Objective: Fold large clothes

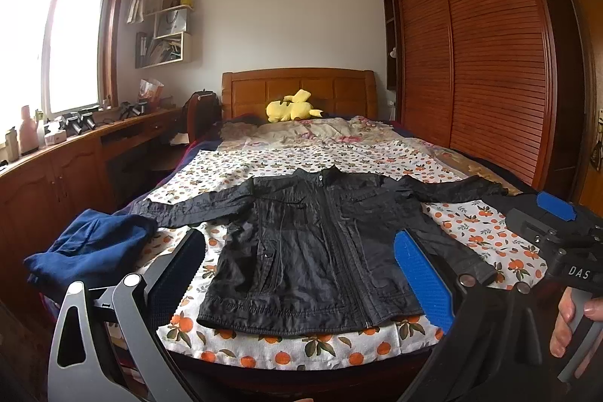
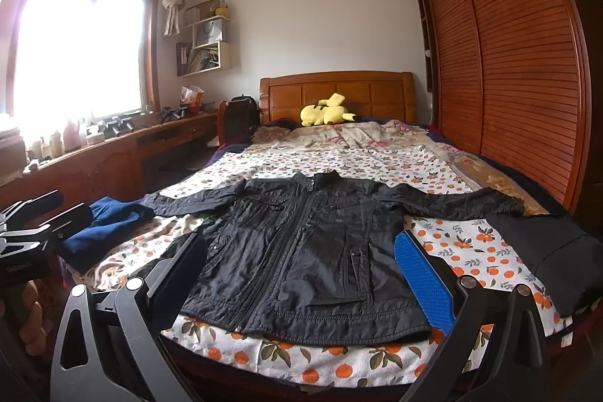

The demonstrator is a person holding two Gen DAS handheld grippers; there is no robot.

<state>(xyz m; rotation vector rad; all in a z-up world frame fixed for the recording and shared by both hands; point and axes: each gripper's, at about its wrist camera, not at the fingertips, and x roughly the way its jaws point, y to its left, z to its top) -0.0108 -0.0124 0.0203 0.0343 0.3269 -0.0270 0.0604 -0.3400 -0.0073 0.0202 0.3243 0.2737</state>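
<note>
Jacket [image 1: 312,251] flat on bed [image 1: 301,353], zipped, sleeves out at 9 and 3. Both tongs, left [image 1: 301,274] and right [image 2: 301,274], wide open, empty. Thin slick shell, light and floppy: pinch at cuffs or hem corners.

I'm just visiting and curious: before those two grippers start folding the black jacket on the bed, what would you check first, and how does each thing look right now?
1. Black jacket lies flat, front up: ok.
2. Zip closed: ok as far as visible.
3. Both sleeves spread out sideways: ok.
4. Left gripper open and holding nothing: ok.
5. Right gripper open and holding nothing: ok.
6. Room to fold: not ok. A blue garment lies by one sleeve, a dark garment by the other.
</note>
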